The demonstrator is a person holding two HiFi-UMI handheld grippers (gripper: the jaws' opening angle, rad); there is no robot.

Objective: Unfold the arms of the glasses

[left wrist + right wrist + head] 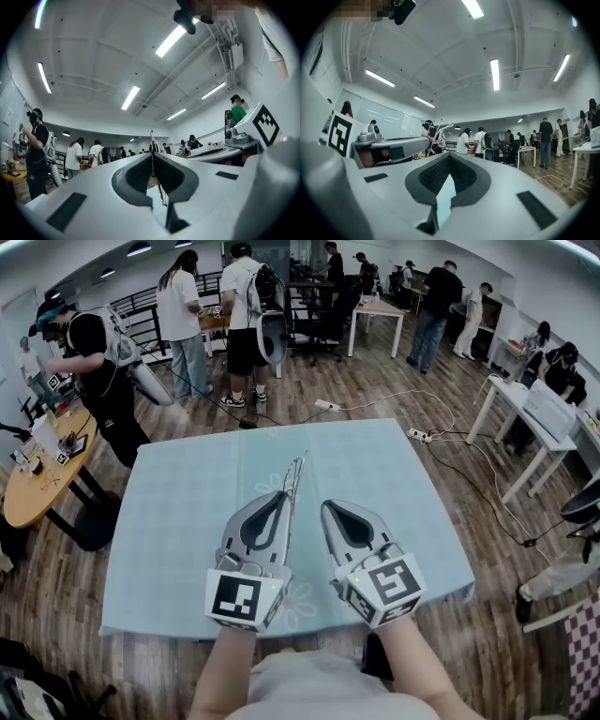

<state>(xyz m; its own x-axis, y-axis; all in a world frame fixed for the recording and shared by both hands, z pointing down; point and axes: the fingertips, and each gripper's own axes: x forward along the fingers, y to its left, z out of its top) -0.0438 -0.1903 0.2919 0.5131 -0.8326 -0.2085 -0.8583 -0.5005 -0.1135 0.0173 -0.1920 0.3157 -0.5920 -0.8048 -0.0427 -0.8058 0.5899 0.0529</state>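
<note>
One wide table (178,521) under a pale blue cloth fills the head view. Only that view shows it, along with the wooden floor, the cables and the people standing at desks behind. The two gripper views look out over the room and up to the ceiling lights.

Over the near half of the cloth the left gripper (288,495) and right gripper (327,506) are held side by side, close but apart. The only print on them is the black-and-white square markers on their cubes, patterns rather than letters.

The right gripper's jaws are together with nothing between the pads.

The left gripper's jaws are pressed onto the glasses (295,474), which stick forward out of its tip, over the middle of the table. In the head view they show only as a thin pale sliver. The left gripper view shows them edge-on, a fine line caught between the dark pads. The right gripper view alone catches them from the side, as pale wire loops rising past the left gripper's tip. The arms seem folded, though the frame is too thin to be sure.
</note>
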